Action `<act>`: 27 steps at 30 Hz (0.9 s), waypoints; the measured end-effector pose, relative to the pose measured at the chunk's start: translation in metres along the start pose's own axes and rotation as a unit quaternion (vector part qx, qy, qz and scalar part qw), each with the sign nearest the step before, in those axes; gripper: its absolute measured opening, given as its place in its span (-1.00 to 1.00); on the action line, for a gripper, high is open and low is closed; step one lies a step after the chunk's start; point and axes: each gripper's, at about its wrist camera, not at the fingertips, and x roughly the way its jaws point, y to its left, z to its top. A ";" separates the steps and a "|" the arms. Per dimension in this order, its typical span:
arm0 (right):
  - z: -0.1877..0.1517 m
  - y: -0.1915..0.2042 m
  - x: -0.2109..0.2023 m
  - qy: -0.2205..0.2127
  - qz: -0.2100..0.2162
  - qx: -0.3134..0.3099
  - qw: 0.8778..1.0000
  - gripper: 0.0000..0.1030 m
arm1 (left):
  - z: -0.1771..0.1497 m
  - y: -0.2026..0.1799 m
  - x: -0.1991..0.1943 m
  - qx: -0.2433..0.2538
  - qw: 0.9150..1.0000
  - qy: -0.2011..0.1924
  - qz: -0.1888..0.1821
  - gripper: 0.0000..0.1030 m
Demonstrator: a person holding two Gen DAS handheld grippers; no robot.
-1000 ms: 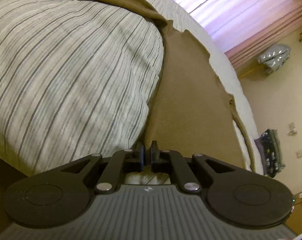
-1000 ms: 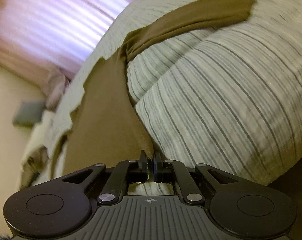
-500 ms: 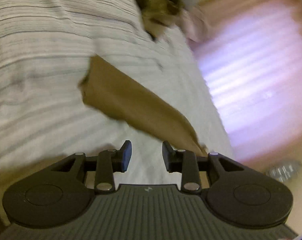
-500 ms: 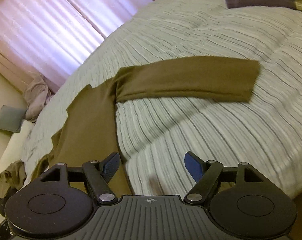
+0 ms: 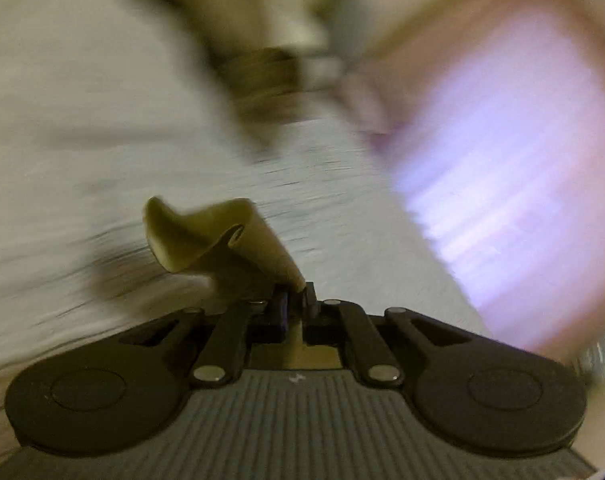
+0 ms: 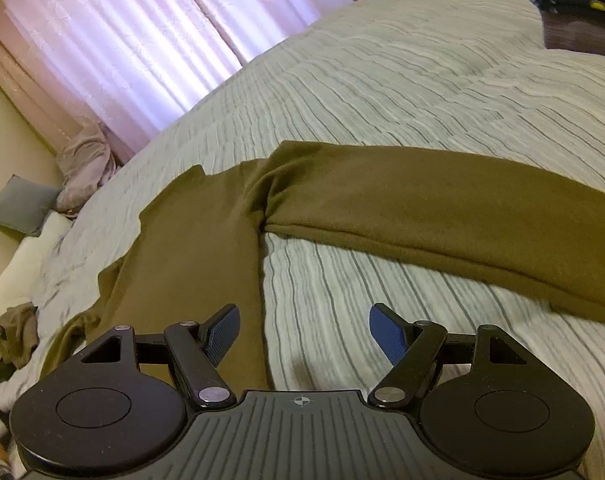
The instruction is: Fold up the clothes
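olive garment [image 6: 190, 256] flat on bed [image 6: 382, 92], sleeve at frame right | left gripper [image 5: 296, 300] pinching a curling cuff | right gripper [image 6: 304, 332] spread, empty | soft, light, floppy: grip hems

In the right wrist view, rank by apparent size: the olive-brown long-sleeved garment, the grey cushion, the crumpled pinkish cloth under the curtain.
1. Olive-brown long-sleeved garment, by far.
2-3. Crumpled pinkish cloth and grey cushion: look alike, both far off; unranked.

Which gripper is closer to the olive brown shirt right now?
Left. The left gripper is shut on a fold of the olive brown shirt. The right gripper is open above the shirt's body and the striped bedspread, not touching.
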 end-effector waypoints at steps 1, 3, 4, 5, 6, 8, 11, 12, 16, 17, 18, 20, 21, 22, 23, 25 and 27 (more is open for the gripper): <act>0.002 -0.001 0.001 -0.002 0.000 -0.001 1.000 0.46 | -0.003 -0.034 0.001 0.038 0.998 0.002 -0.049 -0.94; 0.008 -0.001 0.004 -0.006 0.001 -0.004 1.000 0.46 | -0.019 -0.095 0.003 0.108 0.985 0.017 -0.132 -0.94; 0.011 0.000 0.004 -0.009 0.002 -0.006 1.000 0.46 | -0.035 -0.128 0.006 0.144 0.973 0.033 -0.177 -0.94; 0.014 0.001 0.005 -0.013 0.004 -0.008 1.000 0.46 | -0.054 -0.153 0.011 0.167 0.961 0.057 -0.211 -0.93; 0.017 0.002 0.006 -0.016 0.006 -0.009 1.000 0.46 | -0.073 -0.175 0.016 0.187 0.949 0.083 -0.242 -0.89; 0.021 0.006 0.010 -0.021 0.011 -0.009 1.000 0.46 | -0.122 -0.207 0.035 0.219 0.923 0.152 -0.276 -0.82; 0.028 0.012 0.016 -0.026 0.019 -0.008 0.999 0.46 | -0.190 -0.210 0.064 0.252 0.899 0.253 -0.253 -0.74; 0.029 0.015 0.020 -0.024 0.020 -0.005 1.000 0.46 | -0.213 -0.210 0.073 0.262 0.889 0.286 -0.243 -0.75; 0.034 0.022 0.035 -0.016 0.054 0.015 0.998 0.46 | -0.222 -0.168 0.076 0.234 0.894 0.326 -0.199 -0.75; 0.036 0.024 0.038 -0.013 0.066 0.019 0.998 0.46 | -0.216 -0.159 0.071 0.230 0.897 0.323 -0.194 -0.73; 0.037 0.027 0.043 -0.006 0.080 0.024 0.997 0.46 | -0.210 -0.150 0.065 0.228 0.900 0.319 -0.191 -0.72; 0.038 0.030 0.054 0.017 0.115 0.049 0.992 0.46 | -0.196 -0.132 0.051 0.230 0.908 0.306 -0.172 -0.72; 0.037 0.029 0.060 0.037 0.132 0.074 0.988 0.45 | -0.190 -0.124 0.044 0.231 0.911 0.299 -0.163 -0.72; 0.035 0.028 0.066 0.058 0.147 0.101 0.982 0.45 | -0.183 -0.115 0.037 0.232 0.915 0.293 -0.153 -0.72; 0.031 0.026 0.071 0.078 0.153 0.131 0.976 0.44 | -0.178 -0.109 0.033 0.229 0.918 0.289 -0.144 -0.72; 0.023 0.021 0.080 0.117 0.165 0.189 0.961 0.17 | -0.170 -0.095 0.031 0.218 0.924 0.285 -0.129 -0.72; 0.022 0.024 0.088 0.127 0.163 0.185 0.961 -0.02 | -0.164 -0.085 0.034 0.206 0.929 0.284 -0.120 -0.72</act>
